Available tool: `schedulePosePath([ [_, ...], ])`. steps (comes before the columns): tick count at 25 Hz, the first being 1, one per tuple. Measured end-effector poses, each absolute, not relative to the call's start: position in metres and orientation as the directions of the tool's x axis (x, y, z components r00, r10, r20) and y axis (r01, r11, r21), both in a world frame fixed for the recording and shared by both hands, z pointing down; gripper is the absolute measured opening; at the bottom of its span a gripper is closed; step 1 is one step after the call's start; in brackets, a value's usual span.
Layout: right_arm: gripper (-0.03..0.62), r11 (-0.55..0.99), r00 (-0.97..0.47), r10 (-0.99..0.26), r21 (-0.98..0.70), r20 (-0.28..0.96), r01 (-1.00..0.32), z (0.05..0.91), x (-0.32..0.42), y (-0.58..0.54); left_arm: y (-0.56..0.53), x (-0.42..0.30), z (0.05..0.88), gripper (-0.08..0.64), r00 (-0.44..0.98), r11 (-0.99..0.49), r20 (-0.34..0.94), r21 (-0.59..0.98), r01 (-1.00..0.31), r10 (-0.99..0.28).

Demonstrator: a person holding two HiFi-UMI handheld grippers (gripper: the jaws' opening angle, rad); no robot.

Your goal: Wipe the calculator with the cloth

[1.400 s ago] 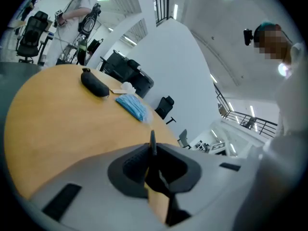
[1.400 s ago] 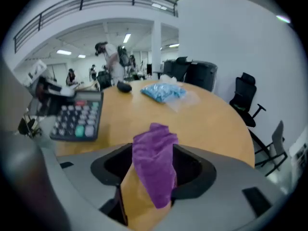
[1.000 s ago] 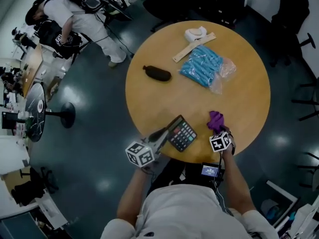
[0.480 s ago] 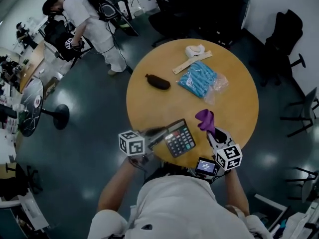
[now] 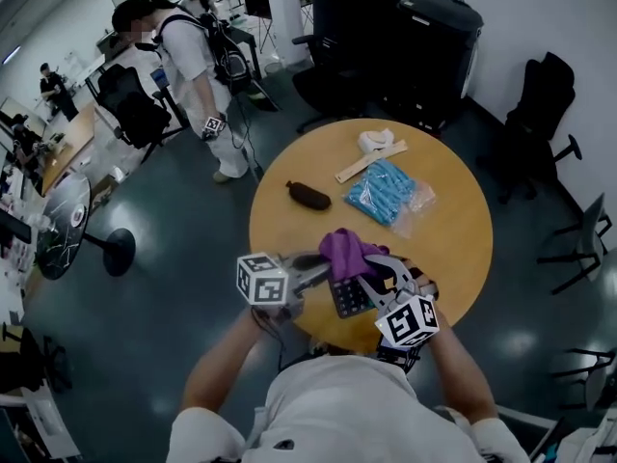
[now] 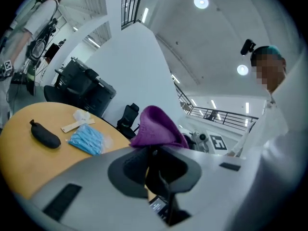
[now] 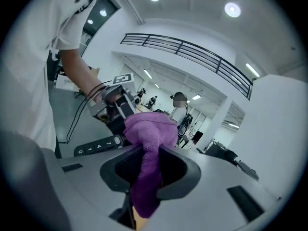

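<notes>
In the head view my left gripper (image 5: 323, 276) is shut on the left edge of the black calculator (image 5: 352, 295) and holds it above the near edge of the round wooden table (image 5: 453, 230). My right gripper (image 5: 364, 264) is shut on the purple cloth (image 5: 345, 251), which lies bunched over the calculator's upper left part. The left gripper view shows its jaws (image 6: 159, 172) clamped on the dark calculator edge, with the cloth (image 6: 156, 128) just beyond. In the right gripper view the cloth (image 7: 147, 172) hangs between the jaws (image 7: 149, 170) and a row of calculator keys (image 7: 98, 147) shows at the left.
Farther back on the table lie a black pouch (image 5: 308, 195), a clear bag of blue items (image 5: 386, 191), a wooden ruler (image 5: 371, 162) and a small white object (image 5: 376, 141). A person (image 5: 193, 61) stands beyond the table at the left. Black chairs (image 5: 540, 114) stand at the right.
Both grippers have risen from the table. The calculator has come up with the left one, and the right one has swung the cloth left onto the calculator. The head view has tilted up.
</notes>
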State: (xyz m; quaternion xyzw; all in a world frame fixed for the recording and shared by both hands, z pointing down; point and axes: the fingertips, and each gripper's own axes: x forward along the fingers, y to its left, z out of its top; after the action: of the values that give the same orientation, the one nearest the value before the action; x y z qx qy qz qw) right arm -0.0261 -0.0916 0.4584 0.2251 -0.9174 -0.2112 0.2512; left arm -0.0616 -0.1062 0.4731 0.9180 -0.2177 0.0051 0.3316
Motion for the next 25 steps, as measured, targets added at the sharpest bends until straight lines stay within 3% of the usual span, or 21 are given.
schedulePosePath([
  [16,0.095,0.776,-0.690,-0.473,0.630,0.547,-0.033,0.473,-0.025,-0.041,-0.092,-0.045,0.466,0.048,0.928,-0.736,0.157,0.571,-0.364,-0.338],
  [20,0.095,0.774,-0.688,-0.414,0.629,0.595,0.078,0.486,-0.032,-0.008,-0.095,-0.052,0.463,0.048,0.914,-0.718,0.125,0.581,-0.383,-0.387],
  [25,0.095,0.827,-0.725,-0.318,0.553,0.610,0.103,0.501,-0.038,0.028,-0.099,-0.067,0.460,0.048,0.900,-0.709,0.114,0.578,-0.404,-0.420],
])
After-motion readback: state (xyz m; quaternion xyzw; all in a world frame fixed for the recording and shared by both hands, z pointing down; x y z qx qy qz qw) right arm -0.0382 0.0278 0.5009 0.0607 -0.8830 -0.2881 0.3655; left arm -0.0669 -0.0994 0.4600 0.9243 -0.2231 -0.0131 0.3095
